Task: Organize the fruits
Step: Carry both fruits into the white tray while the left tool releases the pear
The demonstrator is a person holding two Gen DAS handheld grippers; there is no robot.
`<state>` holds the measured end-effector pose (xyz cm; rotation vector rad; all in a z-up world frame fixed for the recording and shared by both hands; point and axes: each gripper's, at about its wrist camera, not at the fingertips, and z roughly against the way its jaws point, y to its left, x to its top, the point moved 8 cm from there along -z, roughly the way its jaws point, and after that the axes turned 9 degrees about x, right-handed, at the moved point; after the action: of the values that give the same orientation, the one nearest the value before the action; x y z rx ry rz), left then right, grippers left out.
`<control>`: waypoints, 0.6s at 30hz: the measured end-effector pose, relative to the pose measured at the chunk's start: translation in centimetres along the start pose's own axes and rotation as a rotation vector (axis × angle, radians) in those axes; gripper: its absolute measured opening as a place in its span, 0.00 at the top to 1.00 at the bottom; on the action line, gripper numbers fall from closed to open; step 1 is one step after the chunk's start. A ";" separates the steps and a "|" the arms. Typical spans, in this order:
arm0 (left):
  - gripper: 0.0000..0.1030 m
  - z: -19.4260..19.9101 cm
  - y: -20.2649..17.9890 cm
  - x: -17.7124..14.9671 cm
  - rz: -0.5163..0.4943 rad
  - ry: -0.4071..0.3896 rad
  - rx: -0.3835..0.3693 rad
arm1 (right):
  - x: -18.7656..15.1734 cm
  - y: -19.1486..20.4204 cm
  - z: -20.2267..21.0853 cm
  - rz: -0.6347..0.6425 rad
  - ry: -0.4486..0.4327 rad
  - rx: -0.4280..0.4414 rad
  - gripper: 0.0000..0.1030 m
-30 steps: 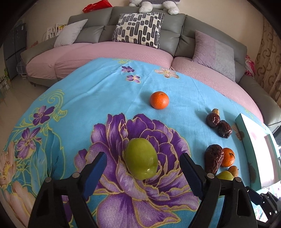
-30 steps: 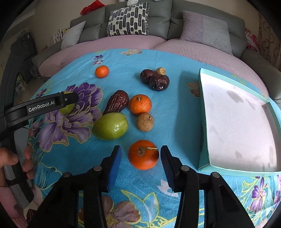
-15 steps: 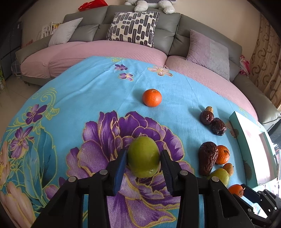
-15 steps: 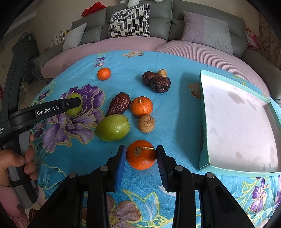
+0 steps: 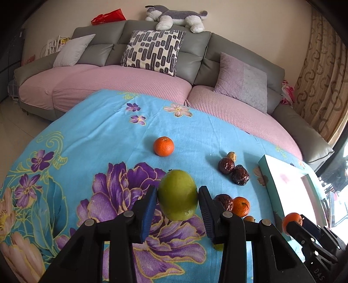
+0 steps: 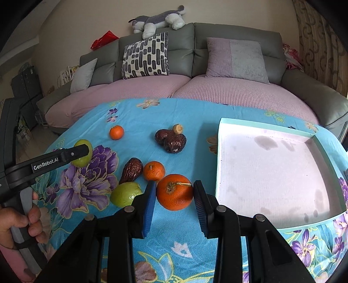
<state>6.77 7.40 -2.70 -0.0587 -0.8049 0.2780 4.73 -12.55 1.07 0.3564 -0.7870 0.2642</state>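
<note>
My left gripper (image 5: 177, 201) is shut on a green fruit (image 5: 178, 194) and holds it clear of the flowered blue cloth (image 5: 91, 139). My right gripper (image 6: 174, 196) is shut on a large orange (image 6: 174, 191), lifted just left of the teal tray (image 6: 269, 127). On the cloth lie a small orange (image 6: 116, 132) at the back, two dark wrinkled fruits (image 6: 171, 140) with a small tan one (image 6: 178, 128), an elongated dark fruit (image 6: 131, 170), another orange (image 6: 154, 170) and a second green fruit (image 6: 125, 194). In the right wrist view the left gripper (image 6: 80, 153) shows with its green fruit (image 6: 82, 161).
The tray's white inside holds nothing and sits at the right of the table. A hand (image 6: 19, 226) grips the left tool's handle at the lower left. Behind the table stands a grey and pink sofa (image 5: 121, 80) with cushions and a plush toy (image 5: 174, 17).
Both grippers closed on their fruit: the left on the green fruit, the right on the large orange. Both fruits have since risen off the cloth.
</note>
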 end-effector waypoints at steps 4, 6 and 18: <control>0.60 0.6 -2.5 1.1 -0.042 -0.003 -0.028 | 1.7 -2.6 1.5 -0.040 -0.042 -0.053 0.65; 0.60 0.5 -3.8 1.4 -0.063 0.012 -0.034 | 2.5 -4.6 2.3 -0.075 -0.057 -0.099 0.65; 0.60 1.2 -14.5 1.7 -0.221 0.037 -0.168 | 2.5 -19.9 7.2 -0.369 -0.088 -0.330 0.65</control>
<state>10.28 -6.17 1.55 -0.1313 -0.7892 0.0004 8.94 -33.31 3.35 0.1952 -0.8192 -0.2273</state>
